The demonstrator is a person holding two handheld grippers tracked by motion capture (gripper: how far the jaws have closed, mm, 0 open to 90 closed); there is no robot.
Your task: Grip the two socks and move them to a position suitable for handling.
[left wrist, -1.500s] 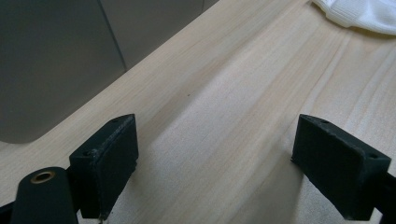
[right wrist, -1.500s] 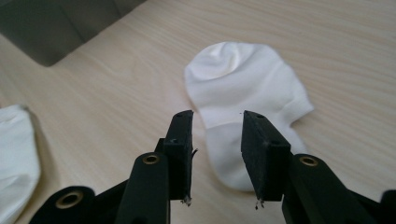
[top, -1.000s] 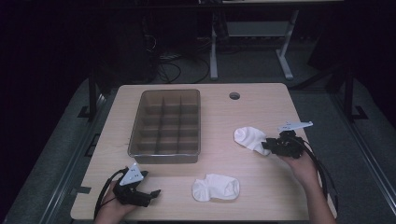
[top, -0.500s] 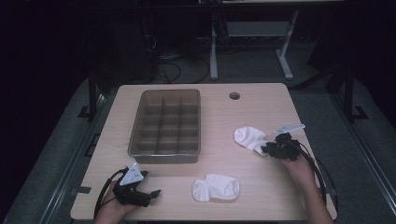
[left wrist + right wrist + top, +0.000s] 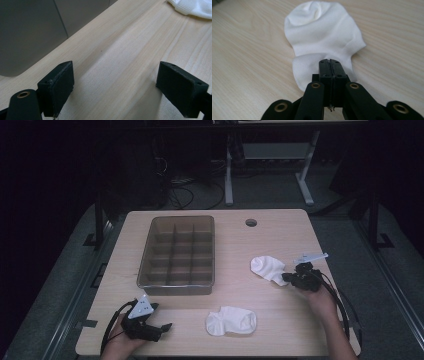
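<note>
High view: a wooden table (image 5: 260, 235) holds a divided tray (image 5: 177, 255) at ten o'clock. One white sock (image 5: 267, 268) lies at three o'clock, a second sock (image 5: 231, 320) at six. The right gripper (image 5: 287, 279) meets the first sock's near edge; the left gripper (image 5: 162, 327) rests at seven o'clock.

Left gripper view: jaws wide apart over bare wood, empty — likely waiting its turn.

Right gripper view: jaws have just closed, pinching the sock's folded near edge — a grip suited to lifting it.
</note>
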